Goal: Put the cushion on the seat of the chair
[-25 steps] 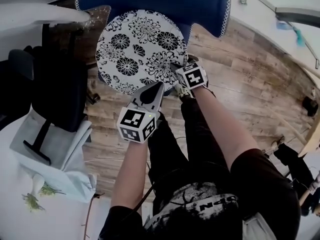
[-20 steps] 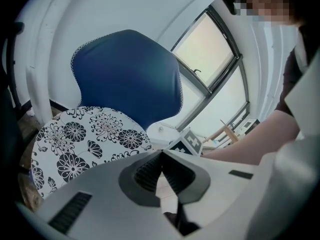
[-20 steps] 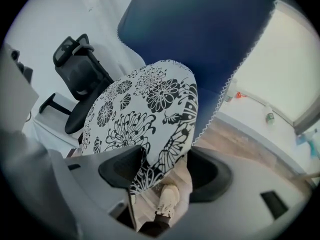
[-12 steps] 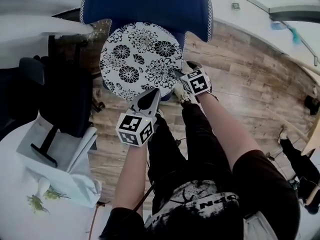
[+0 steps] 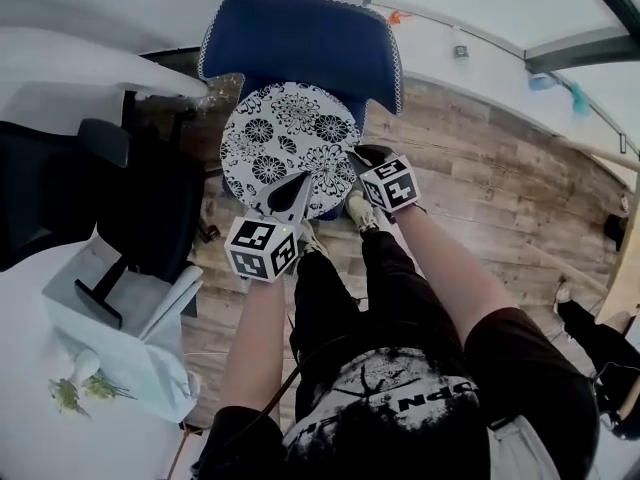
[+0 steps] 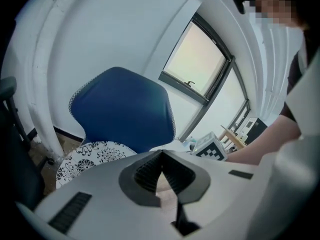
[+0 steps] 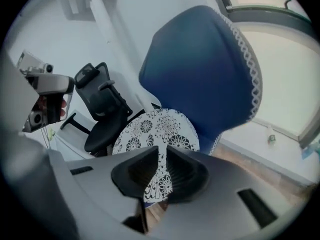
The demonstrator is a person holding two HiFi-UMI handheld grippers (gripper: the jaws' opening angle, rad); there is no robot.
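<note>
The round white cushion with black flowers (image 5: 285, 143) lies flat on the seat of the blue chair (image 5: 300, 43). My left gripper (image 5: 303, 178) hovers over the cushion's near edge with its tips together and nothing in them. In the left gripper view the jaws (image 6: 161, 154) meet, with the cushion (image 6: 95, 154) and blue chair back (image 6: 120, 109) beyond. My right gripper (image 5: 352, 156) hangs at the cushion's near right edge. Its jaws (image 7: 162, 151) are closing, a narrow gap still between them, nothing in it. The cushion (image 7: 155, 129) shows past them.
A black office chair (image 5: 130, 198) stands close on the left of the blue chair. A white table with papers (image 5: 90, 368) is at the lower left. Wooden floor (image 5: 500, 198) spreads to the right. The person's legs and shoes (image 5: 355, 208) are below the grippers.
Both grippers have lifted up and drawn back a little from the cushion's near edge. The cushion stays flat on the seat.
</note>
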